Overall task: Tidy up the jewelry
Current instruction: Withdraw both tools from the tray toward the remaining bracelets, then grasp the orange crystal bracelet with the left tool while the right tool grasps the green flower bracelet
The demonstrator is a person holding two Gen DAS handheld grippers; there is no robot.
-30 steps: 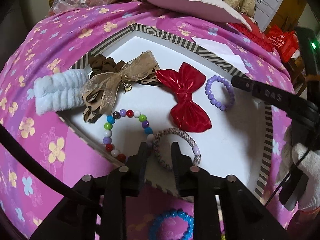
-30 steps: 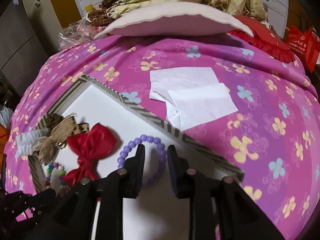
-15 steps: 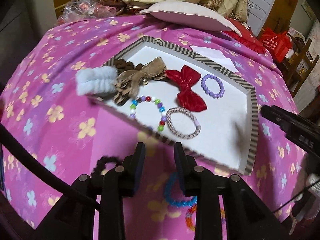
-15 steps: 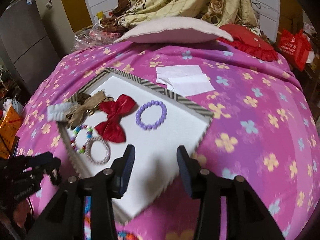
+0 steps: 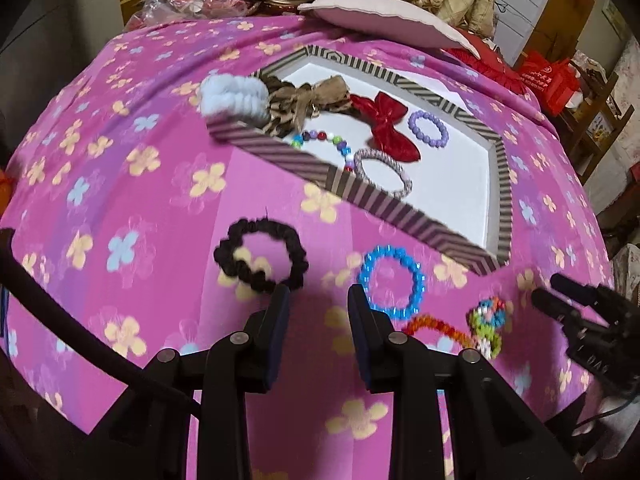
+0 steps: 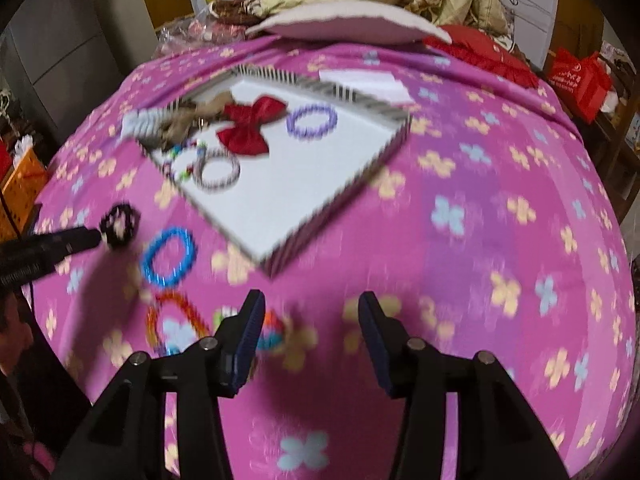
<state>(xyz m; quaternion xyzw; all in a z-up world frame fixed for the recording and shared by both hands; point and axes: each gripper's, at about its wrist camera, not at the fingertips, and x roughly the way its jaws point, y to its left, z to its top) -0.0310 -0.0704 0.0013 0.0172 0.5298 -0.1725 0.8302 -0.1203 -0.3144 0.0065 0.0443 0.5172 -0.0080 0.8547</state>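
A striped-rim white tray (image 5: 280, 148) (image 6: 304, 236) lies on the pink flowered cloth. It holds a red bow (image 5: 386, 126) (image 6: 250, 124), a purple bead bracelet (image 5: 428, 128) (image 6: 312, 120), a multicolour bead bracelet (image 5: 324, 142), a woven hair tie (image 5: 384, 174) (image 6: 220, 172) and a tan bow (image 5: 304, 100). Outside it lie a black scrunchie (image 5: 260, 258) (image 6: 119, 222), a blue bracelet (image 5: 390, 282) (image 6: 170, 256), an orange bracelet (image 5: 436, 326) (image 6: 176, 312) and a beaded charm (image 5: 490, 320). My left gripper (image 5: 316, 300) is open and empty above the cloth between scrunchie and blue bracelet. My right gripper (image 6: 310, 312) is open and empty.
A pale blue fluffy band (image 5: 234, 94) rests on the tray's left corner. A pink pillow (image 5: 380, 20) (image 6: 348, 20) and bedding lie behind. White paper (image 6: 366, 80) lies beyond the tray. A red bag (image 6: 576, 76) stands at the right.
Both grippers have pulled back from the tray toward the near edge of the cloth. The right gripper has opened wider. The loose bracelets and scrunchie have come into view.
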